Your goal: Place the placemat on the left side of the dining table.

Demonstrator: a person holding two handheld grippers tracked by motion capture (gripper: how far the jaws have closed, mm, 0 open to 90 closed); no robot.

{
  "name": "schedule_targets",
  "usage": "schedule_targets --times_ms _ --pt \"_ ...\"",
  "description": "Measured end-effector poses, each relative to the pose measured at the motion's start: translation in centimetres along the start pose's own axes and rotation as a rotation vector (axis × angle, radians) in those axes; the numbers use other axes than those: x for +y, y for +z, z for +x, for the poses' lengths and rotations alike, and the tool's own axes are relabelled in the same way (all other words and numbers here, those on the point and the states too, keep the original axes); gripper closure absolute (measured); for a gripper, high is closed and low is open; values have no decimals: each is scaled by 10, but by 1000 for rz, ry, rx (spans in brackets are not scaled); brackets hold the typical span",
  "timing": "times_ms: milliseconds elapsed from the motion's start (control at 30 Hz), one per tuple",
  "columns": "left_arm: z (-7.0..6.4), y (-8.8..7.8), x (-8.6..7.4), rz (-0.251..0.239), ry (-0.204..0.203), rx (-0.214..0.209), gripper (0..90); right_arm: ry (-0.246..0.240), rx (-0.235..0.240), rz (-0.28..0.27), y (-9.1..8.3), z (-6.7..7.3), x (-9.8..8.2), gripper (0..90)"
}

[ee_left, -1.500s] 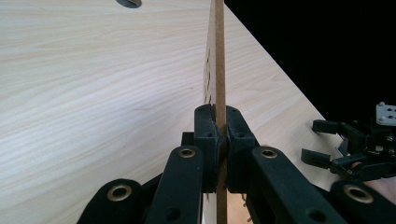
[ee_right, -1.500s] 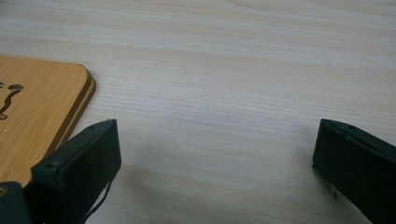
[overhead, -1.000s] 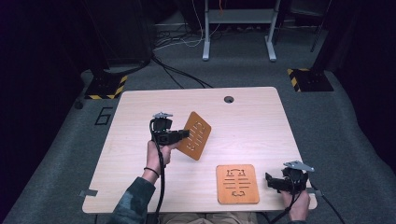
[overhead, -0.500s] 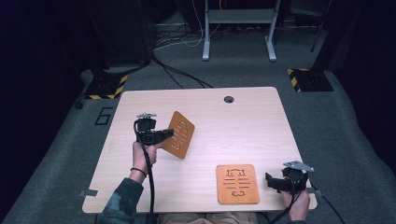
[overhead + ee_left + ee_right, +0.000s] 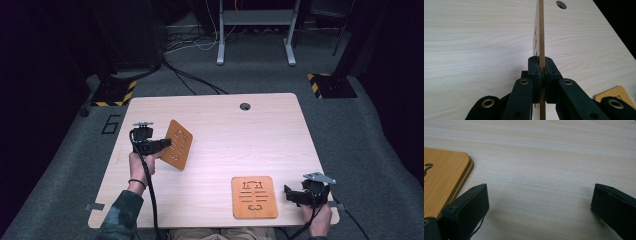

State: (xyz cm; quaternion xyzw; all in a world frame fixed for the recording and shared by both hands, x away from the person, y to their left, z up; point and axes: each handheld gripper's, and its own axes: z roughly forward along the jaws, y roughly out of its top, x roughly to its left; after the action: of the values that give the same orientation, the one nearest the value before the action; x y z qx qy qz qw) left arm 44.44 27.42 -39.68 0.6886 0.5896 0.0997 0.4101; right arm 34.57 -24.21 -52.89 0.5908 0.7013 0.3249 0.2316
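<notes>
A thin orange wooden board with cut-out slots [image 5: 177,144] is held tilted above the left part of the table, my left gripper [image 5: 164,144] shut on its edge. In the left gripper view the board [image 5: 541,32] stands edge-on between the clamped jaws of the left gripper [image 5: 541,75]. A second orange board with cut-outs [image 5: 254,196] lies flat near the table's front edge. My right gripper [image 5: 289,195] rests just right of it, open, with bare table between its jaws. In the right gripper view the flat board's corner [image 5: 444,180] lies at the left, beside the right gripper [image 5: 540,200].
The light wooden table [image 5: 225,130] has a round cable hole [image 5: 244,106] near its far edge. A corner of the flat board [image 5: 616,93] shows at the lower right of the left gripper view. Grey floor, cables and a metal stand base surround the table.
My left gripper has carried the tilted board leftward and slightly farther from the person. The right gripper and the flat board have stayed put.
</notes>
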Motion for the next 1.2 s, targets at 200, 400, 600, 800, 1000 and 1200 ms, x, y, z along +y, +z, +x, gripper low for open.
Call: schedule_targets --times_ms 200,400,600,800,1000,1200 --pt "16 -3 0 4 -30 37 861 0 -1 1 0 0 0 6" --pt "29 -7 0 10 -56 70 860 0 0 1 0 0 0 6" --pt "40 -8 -1 23 -72 90 861 0 -1 0 0 0 0 7" --pt "50 -8 -4 33 -91 112 860 -2 -1 1 0 1 0 8" --pt "60 -9 -3 52 -103 131 842 -5 -3 3 0 1 0 8" --pt "67 -8 -5 63 -93 154 816 -7 -6 4 0 1 0 8"
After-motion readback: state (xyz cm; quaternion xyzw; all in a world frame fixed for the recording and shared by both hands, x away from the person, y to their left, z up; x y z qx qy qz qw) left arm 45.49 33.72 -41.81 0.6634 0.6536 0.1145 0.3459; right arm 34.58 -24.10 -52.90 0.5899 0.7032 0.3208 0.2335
